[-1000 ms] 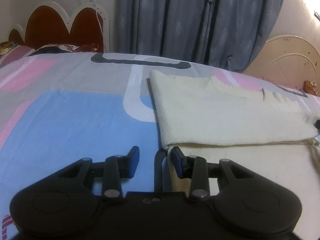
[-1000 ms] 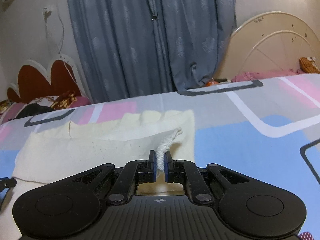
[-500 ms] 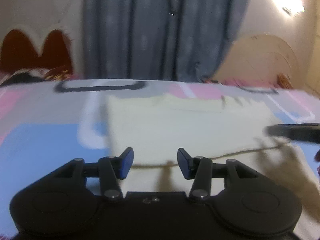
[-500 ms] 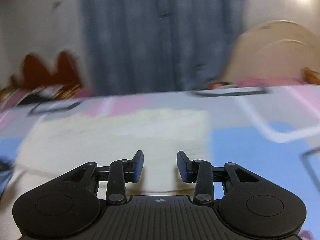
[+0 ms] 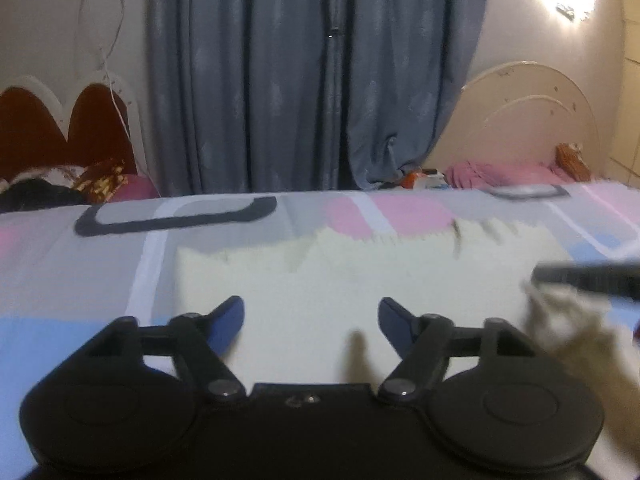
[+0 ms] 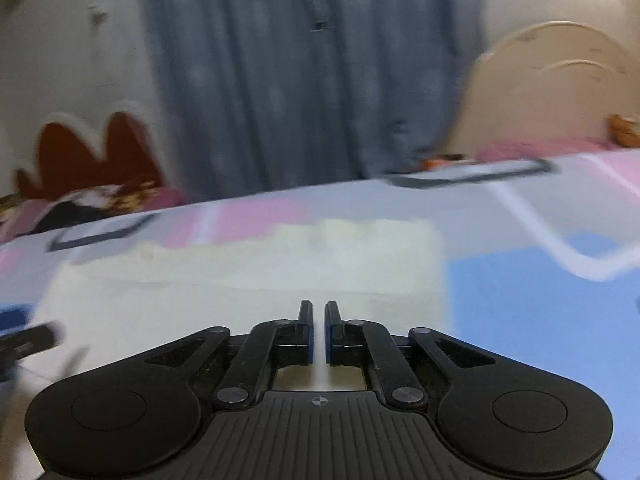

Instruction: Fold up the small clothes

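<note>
Left wrist view: our left tool (image 5: 311, 314) gapes empty, jaws just widened, over the cream cloth (image 5: 360, 276) lying crosswise on the bed (image 5: 80, 340); our right tool (image 6: 319, 318) has just closed on nothing.

Both wrist views low, close over bed (image 5: 60, 340), facing curtain (image 5: 312, 80); share cream cloth (image 5: 340, 280).

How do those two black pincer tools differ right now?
The left gripper has its fingers spread wide with nothing between them, having just been opening; the right gripper has its fingers nearly together. Whether the right one pinches any of the cream cloth is unclear. Both are black with blue pads and hover over the same cloth on the patterned bedsheet.
</note>
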`<state>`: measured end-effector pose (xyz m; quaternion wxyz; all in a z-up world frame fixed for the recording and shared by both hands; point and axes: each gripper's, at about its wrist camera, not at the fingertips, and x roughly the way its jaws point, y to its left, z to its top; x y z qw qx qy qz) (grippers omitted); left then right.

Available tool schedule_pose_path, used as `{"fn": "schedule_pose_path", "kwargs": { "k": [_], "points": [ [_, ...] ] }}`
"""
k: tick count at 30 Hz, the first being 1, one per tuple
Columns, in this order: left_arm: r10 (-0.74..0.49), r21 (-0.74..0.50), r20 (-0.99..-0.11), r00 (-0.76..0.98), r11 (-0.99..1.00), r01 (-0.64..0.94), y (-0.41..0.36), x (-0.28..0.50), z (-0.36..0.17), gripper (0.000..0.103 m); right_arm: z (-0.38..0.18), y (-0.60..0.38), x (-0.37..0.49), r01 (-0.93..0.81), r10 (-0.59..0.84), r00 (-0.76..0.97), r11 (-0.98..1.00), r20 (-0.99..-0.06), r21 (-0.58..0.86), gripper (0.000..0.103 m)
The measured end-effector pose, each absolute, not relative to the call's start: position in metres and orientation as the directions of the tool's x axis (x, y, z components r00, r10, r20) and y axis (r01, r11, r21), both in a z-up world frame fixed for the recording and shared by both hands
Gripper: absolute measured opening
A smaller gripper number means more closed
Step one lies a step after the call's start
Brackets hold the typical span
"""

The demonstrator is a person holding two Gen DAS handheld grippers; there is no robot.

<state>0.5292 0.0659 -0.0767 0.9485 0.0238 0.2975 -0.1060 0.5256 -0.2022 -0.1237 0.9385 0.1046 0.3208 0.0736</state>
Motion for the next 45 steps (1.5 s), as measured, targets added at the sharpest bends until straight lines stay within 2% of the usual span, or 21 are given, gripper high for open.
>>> {"fn": "schedule_pose_path", "kwargs": {
  "k": [2,5,7,8,9,11,13,15,18,21,25,28,30,32,34,35,37,40,42,44,45],
  "points": [
    [-0.170,-0.027,-0.595,0.785,0.981,0.192,0.072,0.558,-0.085,0.071,-0.129,-0.186,0.541,-0.117,0.245,0.767,0.962,-0.594,0.245,0.002],
    [-0.046,0.032,-0.642,0.765,0.996,0.087,0.094,0.591,-0.103,0.071,-0.137,-0.169,0.562,-0.175,0.278,0.744,0.959,-0.608,0.223,0.002],
    [-0.025,0.004,-0.638,0.770,0.999,0.037,0.115,0.597,-0.106,0.081,-0.142,-0.176,0.577,-0.123,0.211,0.755,0.976,-0.620,0.182,0.002],
    [-0.038,-0.024,-0.642,0.766,0.999,0.029,0.124,0.597,-0.106,0.081,-0.145,-0.183,0.582,-0.083,0.182,0.755,0.979,-0.630,0.184,0.002],
    [-0.050,-0.049,-0.638,0.768,0.999,0.025,0.132,0.595,-0.104,0.074,-0.147,-0.190,0.582,-0.066,0.183,0.754,0.977,-0.631,0.204,0.002],
    [-0.042,-0.080,-0.609,0.792,0.997,-0.009,0.137,0.582,-0.092,0.071,-0.143,-0.196,0.580,-0.072,0.195,0.759,0.973,-0.621,0.218,0.002],
    [-0.088,-0.112,-0.562,0.822,0.993,0.029,0.123,0.564,-0.081,0.074,-0.134,-0.190,0.571,-0.107,0.221,0.783,0.969,-0.581,0.224,0.002],
    [-0.126,-0.074,-0.526,0.841,0.992,0.103,0.092,0.548,-0.075,0.084,-0.131,-0.172,0.568,-0.168,0.292,0.770,0.951,-0.567,0.261,0.002],
    [-0.170,-0.012,-0.556,0.814,0.980,0.196,0.056,0.542,-0.085,0.084,-0.138,-0.141,0.564,-0.261,0.360,0.721,0.933,-0.592,0.249,0.003],
    [-0.138,0.044,-0.601,0.787,0.978,0.205,0.057,0.536,-0.105,0.082,-0.141,-0.145,0.559,-0.261,0.340,0.723,0.940,-0.601,0.218,0.003],
    [-0.120,0.016,-0.595,0.795,0.987,0.161,0.084,0.515,-0.108,0.083,-0.139,-0.193,0.540,-0.112,0.190,0.763,0.980,-0.617,0.163,0.003],
    [-0.102,0.026,-0.590,0.801,0.989,0.145,0.073,0.511,-0.099,0.072,-0.137,-0.222,0.531,-0.016,0.131,0.761,0.983,-0.636,0.183,0.003],
    [-0.150,-0.002,-0.558,0.816,0.984,0.180,0.068,0.504,-0.088,0.082,-0.126,-0.223,0.518,-0.025,0.145,0.772,0.980,-0.619,0.198,0.003],
    [-0.157,0.025,-0.553,0.818,0.978,0.205,0.055,0.498,-0.089,0.089,-0.119,-0.213,0.506,-0.087,0.168,0.784,0.983,-0.598,0.162,0.003],
    [-0.146,0.059,-0.651,0.745,0.969,0.241,0.043,0.506,-0.105,0.090,-0.130,-0.204,0.507,-0.084,0.112,0.747,0.994,-0.655,0.073,0.003],
    [-0.136,0.087,-0.644,0.753,0.965,0.249,0.040,0.503,-0.108,0.090,-0.138,-0.206,0.508,-0.065,0.077,0.719,0.997,-0.691,0.043,0.003],
    [-0.130,0.097,-0.648,0.750,0.963,0.252,0.041,0.498,-0.100,0.083,-0.128,-0.209,0.507,-0.039,0.063,0.714,0.998,-0.697,0.051,0.003],
    [-0.146,0.064,-0.633,0.760,0.969,0.239,0.054,0.481,-0.087,0.083,-0.101,-0.221,0.486,-0.021,0.074,0.765,0.996,-0.640,0.090,0.003],
    [-0.137,0.067,-0.623,0.770,0.972,0.227,0.061,0.465,-0.080,0.084,-0.092,-0.229,0.476,-0.001,0.077,0.766,0.993,-0.638,0.117,0.004],
    [-0.130,0.071,-0.624,0.771,0.973,0.222,0.070,0.445,-0.077,0.084,-0.086,-0.237,0.459,0.013,0.073,0.769,0.991,-0.635,0.131,0.029],
    [-0.120,0.075,-0.624,0.772,0.974,0.212,0.075,0.433,-0.077,0.085,-0.083,-0.239,0.448,0.012,0.080,0.774,0.990,-0.628,0.141,0.055]
  ]
}}
